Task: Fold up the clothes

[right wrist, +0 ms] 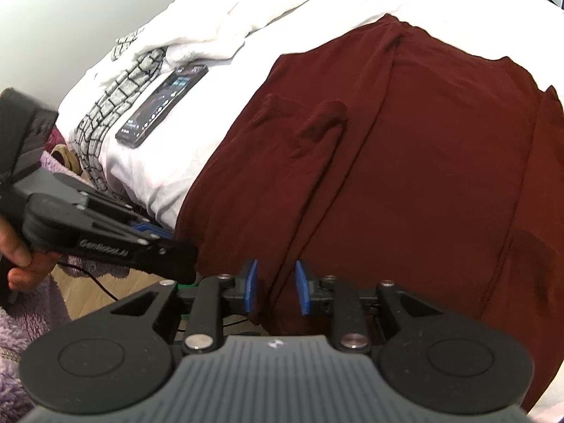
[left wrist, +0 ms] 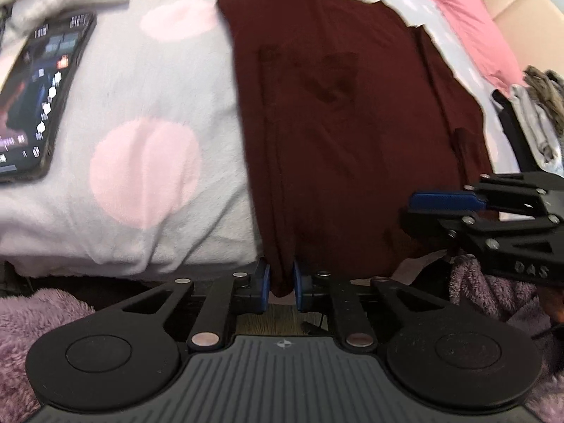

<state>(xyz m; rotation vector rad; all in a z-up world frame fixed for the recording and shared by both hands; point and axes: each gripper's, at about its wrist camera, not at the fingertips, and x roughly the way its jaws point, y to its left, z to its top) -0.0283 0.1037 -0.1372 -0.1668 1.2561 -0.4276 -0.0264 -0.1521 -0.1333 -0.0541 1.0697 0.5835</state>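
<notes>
A maroon garment [left wrist: 335, 123] lies spread lengthwise on the bed [left wrist: 148, 112], its near hem hanging over the bed's edge, not yet folded across. The left gripper [left wrist: 282, 283] has its jaws clenched on a bunched corner of that hem, while the right gripper [right wrist: 275, 287] straddles the hem farther along with its jaws parted, cloth between the pads but seemingly not pinched. Judging by this, folding has barely begun: the hem is yet to be carried up over the garment.
</notes>
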